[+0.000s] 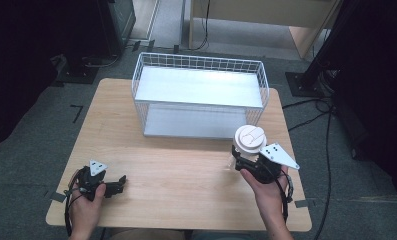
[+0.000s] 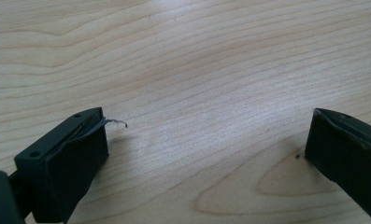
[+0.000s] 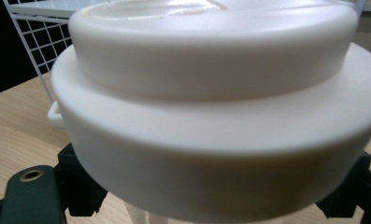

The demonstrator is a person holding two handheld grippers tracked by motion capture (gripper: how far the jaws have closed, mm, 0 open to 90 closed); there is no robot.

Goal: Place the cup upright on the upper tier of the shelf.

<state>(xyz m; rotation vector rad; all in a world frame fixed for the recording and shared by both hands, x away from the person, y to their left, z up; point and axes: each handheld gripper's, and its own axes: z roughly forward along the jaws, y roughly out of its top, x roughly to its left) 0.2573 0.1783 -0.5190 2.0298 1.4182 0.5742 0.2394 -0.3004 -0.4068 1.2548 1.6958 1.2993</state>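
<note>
High view: light wood worktop (image 1: 176,170) with rounded corners; white wire basket (image 1: 200,95), with a flat grey shelf across its top and a grey floor panel below, stands at the far middle, its front edge well back from the near edge, leaving a broad bare strip of wood between the two hands. Left gripper (image 1: 117,184), held in the left hand (image 1: 86,210), lies low near the near-left corner, pointing right. Right gripper (image 1: 236,160), held in the right hand (image 1: 268,192), sits toward the right edge, carrying a white lidded container (image 1: 250,138) just in front of the basket's near-right corner. Left gripper view: two black fingers (image 2: 66,163) spread wide apart with bare wood grain between them, nothing gripped; a thin curl of material sticks out from one pad. Right gripper view: the white stepped lid of the container, close up and upright; fingers (image 3: 82,189) pinch the container below the lid on both sides; basket mesh behind at upper left.
</note>
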